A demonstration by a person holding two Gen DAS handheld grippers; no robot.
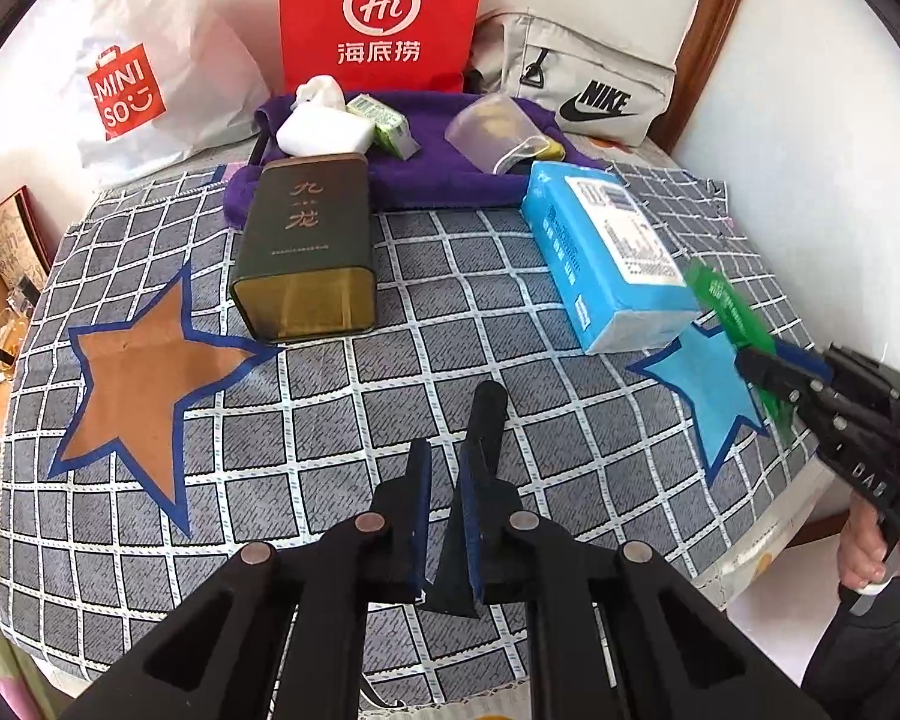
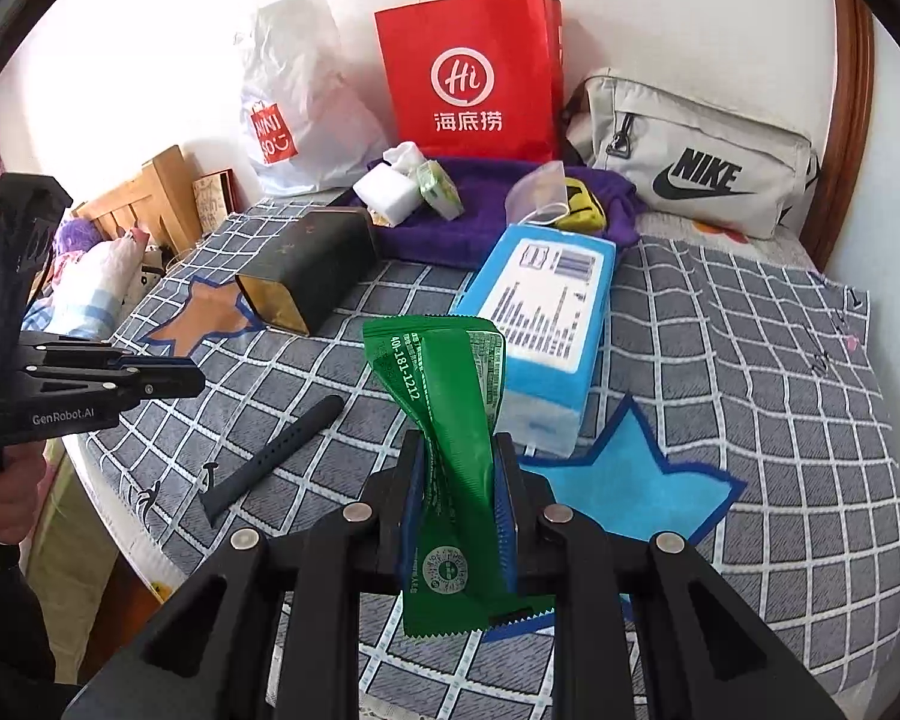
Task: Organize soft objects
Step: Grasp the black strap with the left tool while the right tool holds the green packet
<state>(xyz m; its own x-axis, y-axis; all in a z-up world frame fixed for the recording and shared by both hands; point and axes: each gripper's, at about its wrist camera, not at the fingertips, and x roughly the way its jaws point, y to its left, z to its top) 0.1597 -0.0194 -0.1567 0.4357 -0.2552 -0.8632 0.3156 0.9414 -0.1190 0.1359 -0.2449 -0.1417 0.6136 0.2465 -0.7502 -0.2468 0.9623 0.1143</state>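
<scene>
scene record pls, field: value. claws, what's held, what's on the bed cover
right claw: shut on green packet, held above the blue star patch
left claw: nearly closed, nothing gripped, hovering over dark strap
dark strap: flat on checked bed cover
blue tissue pack: on cover, beside the blue star
green tin: on its side, near brown star patch
purple towel: at back, holds white foam block, small green pack, clear bag
behind: red bag, Nike pouch
</scene>
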